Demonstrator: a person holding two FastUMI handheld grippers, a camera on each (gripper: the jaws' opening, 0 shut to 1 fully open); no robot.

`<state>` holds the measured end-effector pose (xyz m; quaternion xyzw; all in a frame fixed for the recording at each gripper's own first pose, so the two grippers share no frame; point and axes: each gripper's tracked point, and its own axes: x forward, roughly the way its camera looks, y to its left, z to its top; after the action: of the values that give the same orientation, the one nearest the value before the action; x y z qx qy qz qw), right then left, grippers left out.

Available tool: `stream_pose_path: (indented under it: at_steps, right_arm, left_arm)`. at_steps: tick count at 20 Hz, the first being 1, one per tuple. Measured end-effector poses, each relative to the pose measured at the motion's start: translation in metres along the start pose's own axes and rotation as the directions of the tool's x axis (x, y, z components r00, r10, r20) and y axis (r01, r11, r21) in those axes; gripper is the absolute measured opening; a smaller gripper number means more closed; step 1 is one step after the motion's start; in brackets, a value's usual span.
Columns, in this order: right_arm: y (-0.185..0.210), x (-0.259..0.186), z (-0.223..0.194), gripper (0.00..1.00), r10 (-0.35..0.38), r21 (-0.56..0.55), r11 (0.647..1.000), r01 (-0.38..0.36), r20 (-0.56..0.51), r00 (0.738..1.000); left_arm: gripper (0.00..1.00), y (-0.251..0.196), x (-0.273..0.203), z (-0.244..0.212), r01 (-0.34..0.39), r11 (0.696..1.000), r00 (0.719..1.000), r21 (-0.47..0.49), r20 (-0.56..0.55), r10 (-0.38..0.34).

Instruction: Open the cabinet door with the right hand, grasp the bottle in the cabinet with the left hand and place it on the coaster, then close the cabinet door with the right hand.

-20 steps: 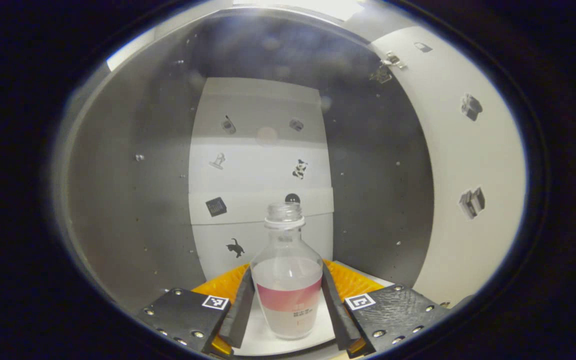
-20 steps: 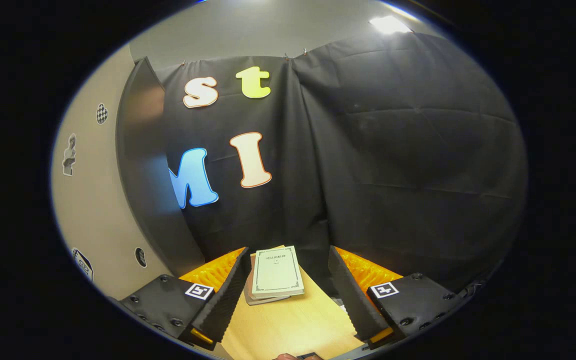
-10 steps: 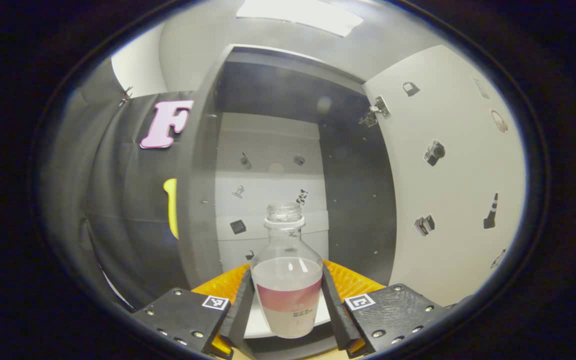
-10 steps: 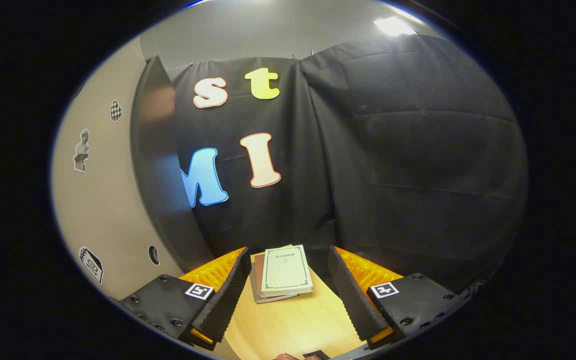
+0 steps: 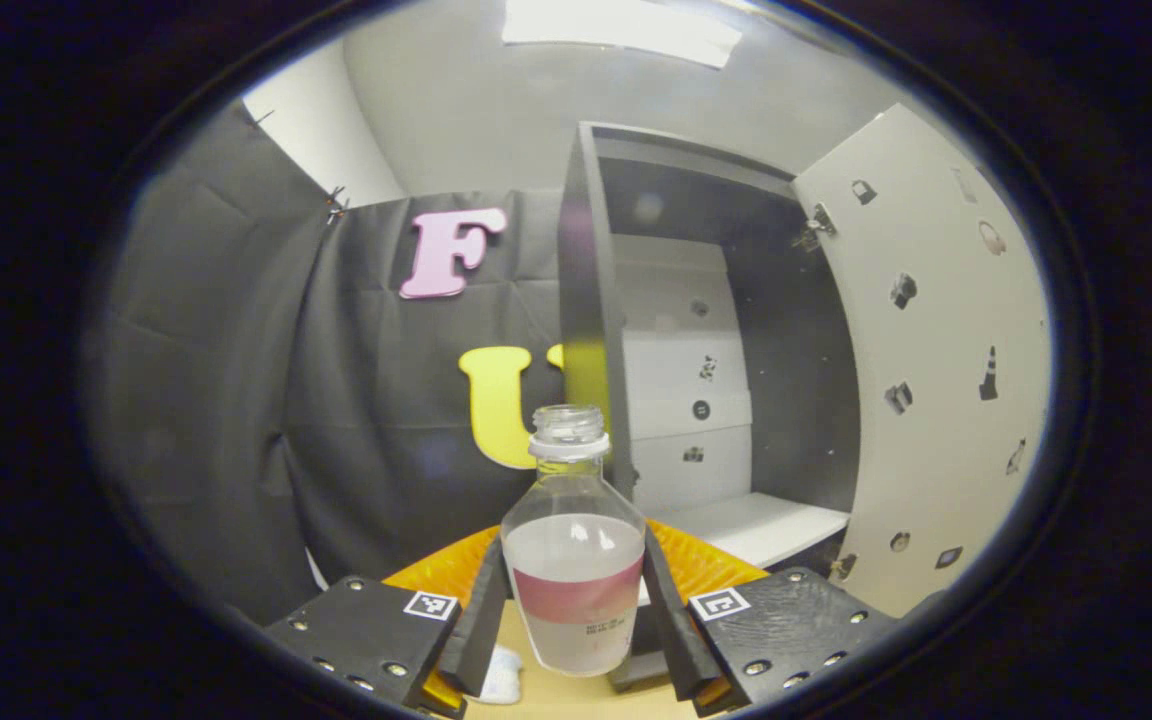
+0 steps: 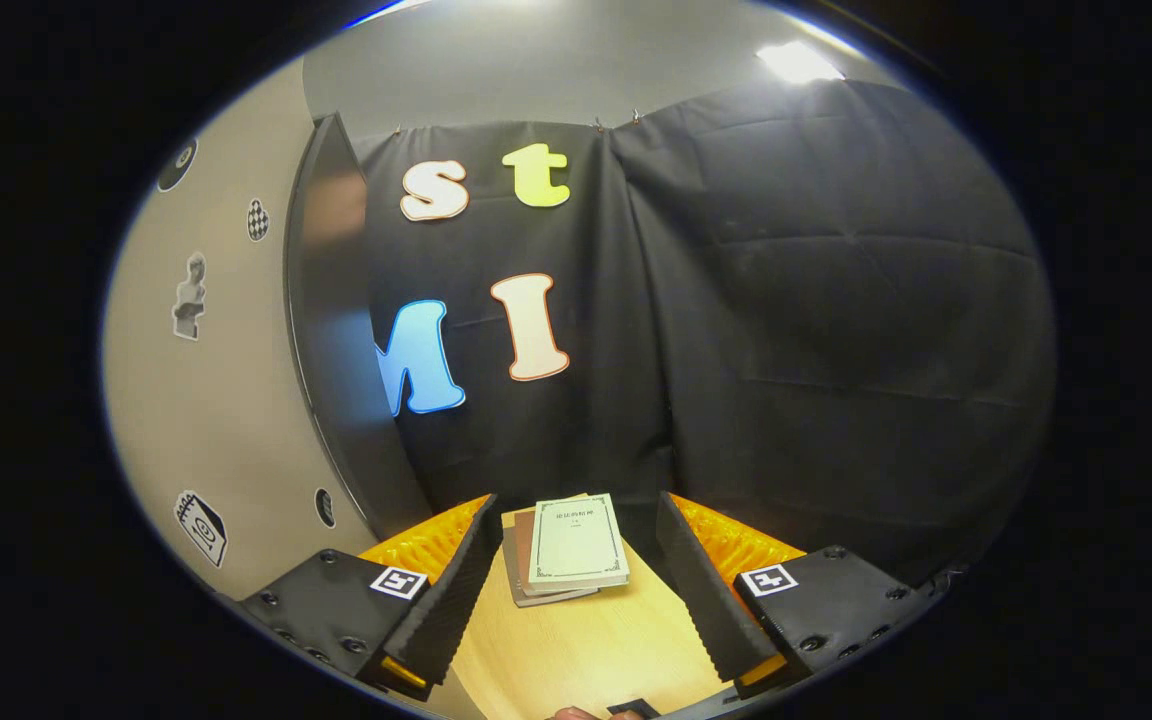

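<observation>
Left tool point(image 5: 574, 620) clamps bottle point(image 5: 573, 560) upright, neck up, w/ open cabinet point(image 5: 726, 400) at right; right tool point(image 6: 576, 590) wide, holding nothing.

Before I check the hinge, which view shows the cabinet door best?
The left gripper view: the open cabinet door shows its inner face and top hinge. The right gripper view catches its other face and dark edge at left.

The left tool point(image 5: 573, 610) is seen as two dark, flat-topped blocks studded with round screw heads, each marked near its inner corner with a small square black-and-white tag. Ribbed orange parts are seen behind the blocks, and two long slanted fingers point(image 5: 481, 625) project forward. The right tool point(image 6: 576, 585) is built alike; its fingers point(image 6: 701, 590) are edged with fine saw-tooth ridges.
</observation>
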<state>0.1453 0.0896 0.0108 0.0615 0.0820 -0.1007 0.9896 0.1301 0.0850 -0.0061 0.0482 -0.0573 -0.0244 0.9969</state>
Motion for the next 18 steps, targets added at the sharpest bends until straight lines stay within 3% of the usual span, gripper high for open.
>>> stream_pose_path:
  at_steps: [6, 7, 9, 11, 12, 14, 18]
  right_arm:
    - [-0.001, -0.002, 0.003, 0.98, 0.002, -0.021, 1.0, -0.001, 0.042, 0.999]
    - [-0.003, -0.001, 0.003, 0.92, -0.005, -0.022, 1.0, 0.006, 0.044, 0.999]
    - [-0.003, -0.004, 0.002, 0.98, -0.031, 0.011, 0.999, 0.031, 0.038, 0.999]
    - [-0.005, -0.003, 0.004, 0.98, -0.053, 0.018, 0.998, 0.052, 0.052, 0.997]
    - [-0.009, -0.003, 0.004, 0.92, -0.067, 0.011, 0.998, 0.066, 0.059, 0.996]
    - [-0.018, -0.003, 0.006, 0.98, -0.099, 0.001, 0.995, 0.099, 0.07, 0.993]
    - [-0.021, -0.006, 0.008, 0.98, -0.146, 0.068, 0.987, 0.143, 0.052, 0.988]
  left_arm:
    - [0.69, 0.04, -0.043, -0.095, -0.076, 0.996, 0.996, -0.045, -0.059, 0.073]
    - [0.69, 0.044, -0.05, -0.11, -0.089, 0.995, 0.994, -0.038, -0.069, 0.086]
    - [0.68, 0.042, -0.063, -0.147, -0.094, 0.995, 0.99, -0.041, -0.111, 0.089]
    - [0.69, 0.037, -0.072, -0.175, -0.089, 0.994, 0.987, -0.066, -0.141, 0.079]
    - [0.69, 0.035, -0.078, -0.186, -0.086, 0.993, 0.987, -0.077, -0.144, 0.074]
    - [0.69, 0.03, -0.085, -0.205, -0.087, 0.993, 0.986, -0.083, -0.152, 0.074]
    - [0.68, 0.03, -0.093, -0.253, -0.131, 0.984, 0.969, -0.122, -0.226, 0.101]
